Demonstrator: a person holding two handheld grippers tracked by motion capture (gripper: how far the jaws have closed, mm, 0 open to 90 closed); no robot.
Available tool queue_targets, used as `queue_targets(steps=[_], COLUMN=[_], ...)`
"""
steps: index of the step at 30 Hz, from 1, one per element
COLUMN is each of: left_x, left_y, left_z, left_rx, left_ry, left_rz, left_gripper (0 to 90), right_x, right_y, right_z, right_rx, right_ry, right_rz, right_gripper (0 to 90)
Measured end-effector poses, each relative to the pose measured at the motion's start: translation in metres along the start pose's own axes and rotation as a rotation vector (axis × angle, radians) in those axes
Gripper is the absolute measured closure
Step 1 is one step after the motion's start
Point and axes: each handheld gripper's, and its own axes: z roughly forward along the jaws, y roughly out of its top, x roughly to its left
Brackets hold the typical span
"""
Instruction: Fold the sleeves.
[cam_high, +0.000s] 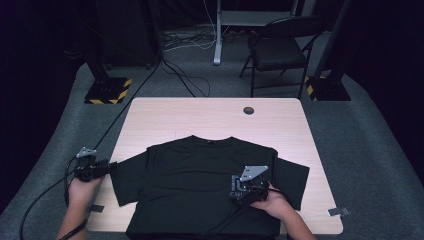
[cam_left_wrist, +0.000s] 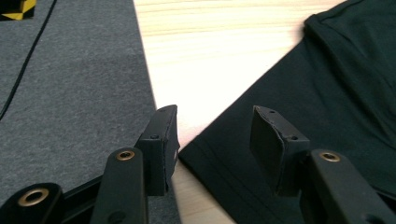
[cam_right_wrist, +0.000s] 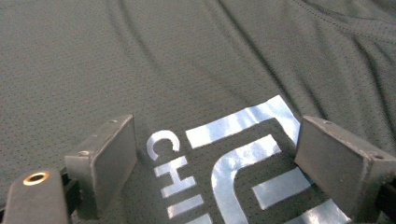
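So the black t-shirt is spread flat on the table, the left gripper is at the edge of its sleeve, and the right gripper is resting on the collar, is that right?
Not quite. The right gripper rests on the lower front of the black t-shirt, over a printed white logo, not on the collar; the right gripper view shows this. The rest holds: the shirt lies spread on the table and the left gripper sits at the sleeve's edge.

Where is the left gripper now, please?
In the high view, the left gripper is at the table's left edge, right at the T-shirt's left sleeve hem.
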Motion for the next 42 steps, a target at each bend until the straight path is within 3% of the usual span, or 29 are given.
queue_targets(steps=[15,19,32,38,42], left_x=[0.005,0.003,-0.004,-0.010,-0.020], left_y=[-0.005,-0.006,-0.003,0.001,0.006], left_z=[0.004,0.004,0.003,-0.003,-0.006], left_rx=[0.027,0.032,0.055,0.038,0.027], left_ry=[-0.024,-0.010,0.034,-0.001,-0.057], left_rz=[-0.007,0.015,0.074,0.094,0.122], left_gripper=[59.4,61.9,82.8,84.8,84.9], right_x=[0.000,0.000,0.000,0.000,0.000], right_y=[0.000,0.000,0.000,0.000,0.000], right_z=[0.000,0.000,0.000,0.000,0.000], right_rx=[0.000,0.000,0.000,0.000,0.000], right_ry=[0.000,0.000,0.000,0.000,0.000], right_rz=[0.000,0.000,0.000,0.000,0.000], right_gripper=[11.5,11.5,11.5,11.5,11.5])
